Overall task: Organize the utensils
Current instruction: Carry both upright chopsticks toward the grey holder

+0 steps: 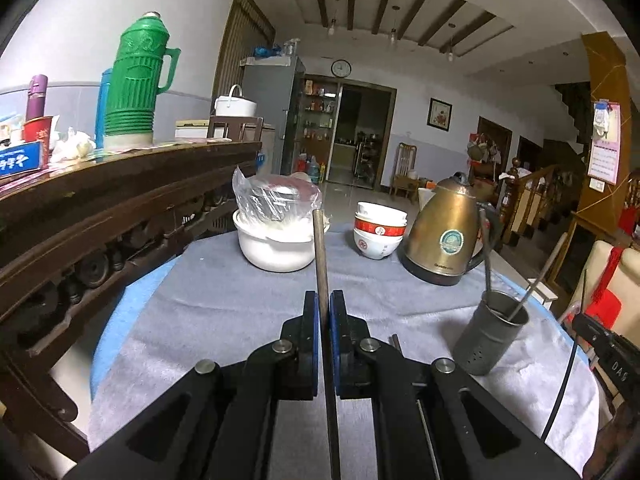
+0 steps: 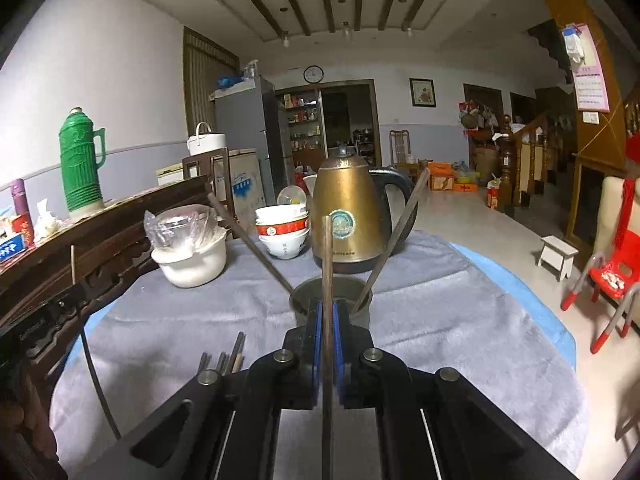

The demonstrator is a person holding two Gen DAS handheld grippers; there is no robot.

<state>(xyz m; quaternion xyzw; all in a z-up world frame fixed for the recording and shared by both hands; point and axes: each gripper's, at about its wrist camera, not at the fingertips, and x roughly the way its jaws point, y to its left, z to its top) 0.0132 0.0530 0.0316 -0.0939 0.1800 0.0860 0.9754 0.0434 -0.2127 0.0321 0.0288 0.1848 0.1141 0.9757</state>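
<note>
My left gripper [image 1: 324, 300] is shut on a dark chopstick [image 1: 320, 248] that sticks up and forward above the grey cloth. A grey metal utensil cup [image 1: 490, 332] stands to its right with two chopsticks leaning in it. My right gripper [image 2: 327, 308] is shut on another dark chopstick [image 2: 327, 256], held upright just in front of the same cup [image 2: 362, 312], where two chopsticks lean out. Several loose chopsticks [image 2: 232, 354] lie on the cloth left of the right gripper.
A brass electric kettle [image 2: 348, 216], stacked red-and-white bowls [image 2: 282, 232] and a white pot holding a plastic-wrapped bowl [image 2: 192, 256] stand behind the cup. A dark carved wooden cabinet [image 1: 100, 216] with a green thermos [image 1: 134, 80] runs along the left. A red chair [image 2: 608, 272] is on the right.
</note>
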